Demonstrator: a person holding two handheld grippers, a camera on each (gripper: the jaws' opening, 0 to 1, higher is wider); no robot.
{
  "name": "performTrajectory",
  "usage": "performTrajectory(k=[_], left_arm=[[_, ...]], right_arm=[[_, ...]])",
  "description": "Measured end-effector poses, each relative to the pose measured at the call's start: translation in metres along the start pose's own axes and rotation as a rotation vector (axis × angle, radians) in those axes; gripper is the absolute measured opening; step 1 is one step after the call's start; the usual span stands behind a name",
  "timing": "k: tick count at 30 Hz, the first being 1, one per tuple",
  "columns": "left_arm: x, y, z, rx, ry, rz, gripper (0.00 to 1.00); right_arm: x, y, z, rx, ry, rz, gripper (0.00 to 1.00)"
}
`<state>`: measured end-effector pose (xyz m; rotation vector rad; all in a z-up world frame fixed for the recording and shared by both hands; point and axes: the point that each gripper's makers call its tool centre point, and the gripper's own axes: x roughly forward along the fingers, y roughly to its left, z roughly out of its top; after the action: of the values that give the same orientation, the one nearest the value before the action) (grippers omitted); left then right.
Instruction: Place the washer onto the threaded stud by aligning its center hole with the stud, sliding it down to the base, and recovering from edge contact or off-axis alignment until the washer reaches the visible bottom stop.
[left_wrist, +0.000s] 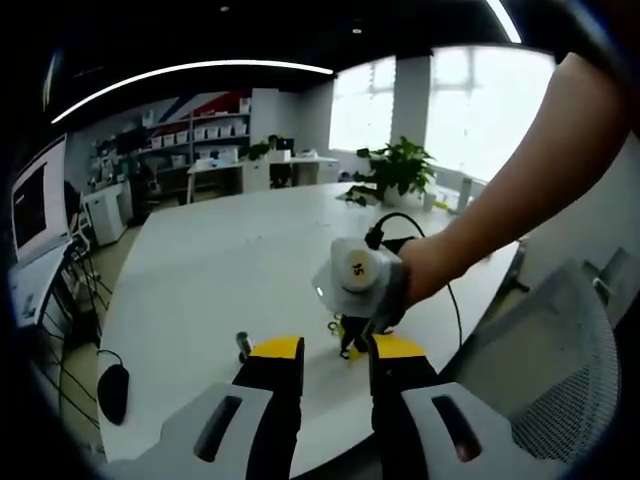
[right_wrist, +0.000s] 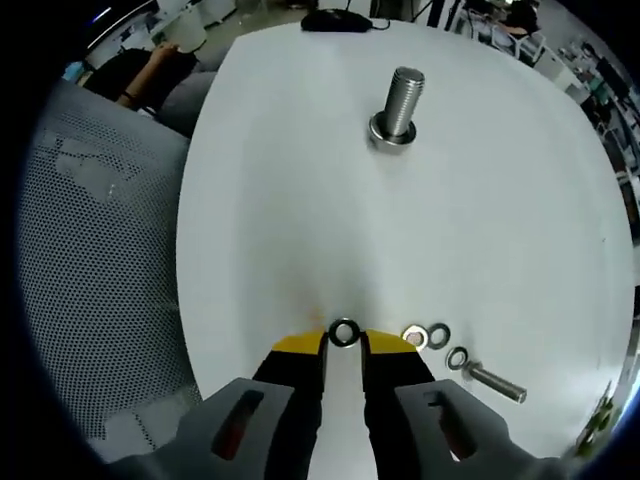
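The threaded stud (right_wrist: 402, 98) stands upright on its round base on the white table (right_wrist: 300, 180), far ahead of my right gripper (right_wrist: 344, 342). That gripper's yellow-tipped jaws are closed to a narrow gap around a small dark washer (right_wrist: 344, 333), which sits between the tips at table level. In the left gripper view the stud (left_wrist: 242, 344) is a small post just left of my left gripper (left_wrist: 336, 350), whose jaws stand open with nothing held. A person's arm holds the right gripper (left_wrist: 352, 345) tip-down on the table just beyond them.
Three more washers (right_wrist: 437, 336) and a bolt (right_wrist: 494, 382) lie right of the right gripper's tips. A grey mesh chair (right_wrist: 90, 230) stands against the table's left edge. A black mouse (left_wrist: 112, 392) lies near the table edge, and a potted plant (left_wrist: 400, 165) stands at the far side.
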<state>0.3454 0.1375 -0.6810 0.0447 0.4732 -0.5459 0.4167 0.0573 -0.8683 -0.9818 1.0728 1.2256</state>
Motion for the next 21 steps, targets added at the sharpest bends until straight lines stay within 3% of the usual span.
performTrajectory(k=[9,13,21], left_arm=[[0.0007,-0.0001,-0.0019,0.006,0.010,0.003,0.23],[0.0007,0.0003,-0.0031,0.007,0.015,0.005,0.23],[0.0010,0.0005,-0.0040,0.009,0.019,0.007,0.23]], right_arm=[[0.0022,0.0000,0.0019,-0.019,0.066,0.011,0.16],[0.0034,0.0014,0.0019,-0.069,0.107,0.006,0.17],[0.0026,-0.0008,0.0015,-0.030,0.134,0.013,0.16]])
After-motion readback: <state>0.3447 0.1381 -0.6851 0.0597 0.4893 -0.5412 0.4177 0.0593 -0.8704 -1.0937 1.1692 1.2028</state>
